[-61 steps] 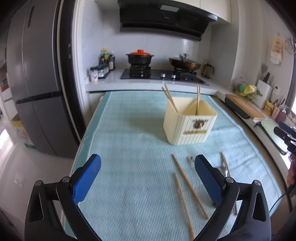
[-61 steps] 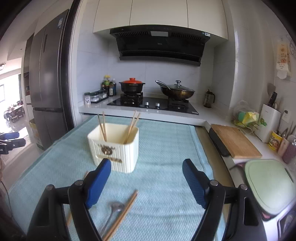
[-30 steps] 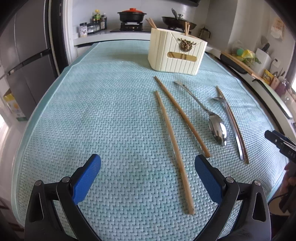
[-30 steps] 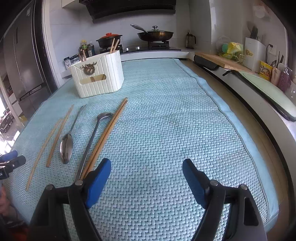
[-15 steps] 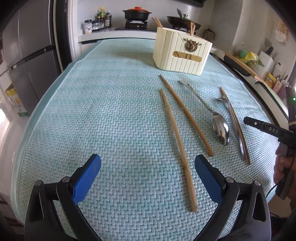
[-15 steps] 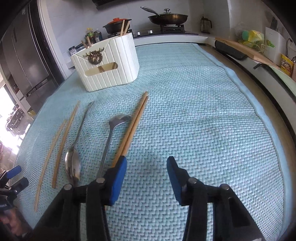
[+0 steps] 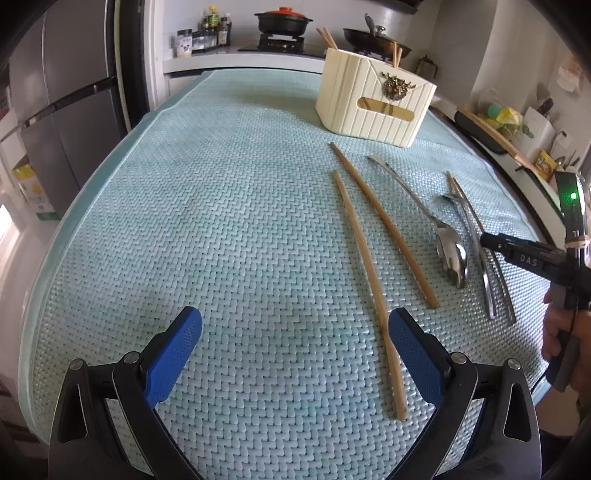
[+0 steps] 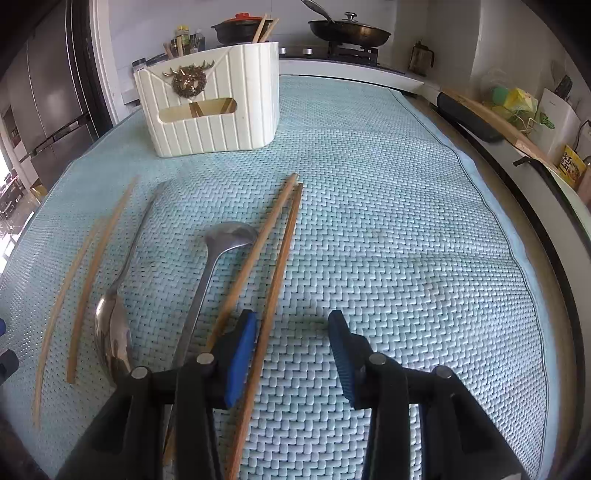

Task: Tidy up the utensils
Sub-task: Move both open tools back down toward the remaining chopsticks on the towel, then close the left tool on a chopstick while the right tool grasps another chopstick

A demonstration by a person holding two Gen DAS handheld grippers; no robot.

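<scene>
A cream utensil holder (image 7: 373, 101) (image 8: 210, 107) with chopsticks in it stands at the far end of a teal mat. On the mat lie two pale chopsticks (image 7: 364, 254) (image 8: 86, 269), a spoon (image 7: 450, 254) (image 8: 110, 332), a ladle-like spoon (image 8: 221, 251) and two darker chopsticks (image 8: 275, 266). My left gripper (image 7: 295, 350) is open and empty, low over the mat, with one pale chopstick by its right finger. My right gripper (image 8: 291, 350) is partly open, low over the mat; one dark chopstick lies between its fingers, next to the left pad (image 8: 240, 354).
Behind the mat is a stove with a red-lidded pot (image 7: 284, 20) and a pan (image 8: 349, 31). A fridge (image 7: 70, 96) stands at the left. A cutting board (image 8: 491, 118) and counter items line the right edge. The right gripper's body shows in the left wrist view (image 7: 535, 258).
Both grippers have dropped low toward the mat. The right gripper has narrowed and moved left and forward, so a dark chopstick now lies between its fingers. The left gripper stays wide open.
</scene>
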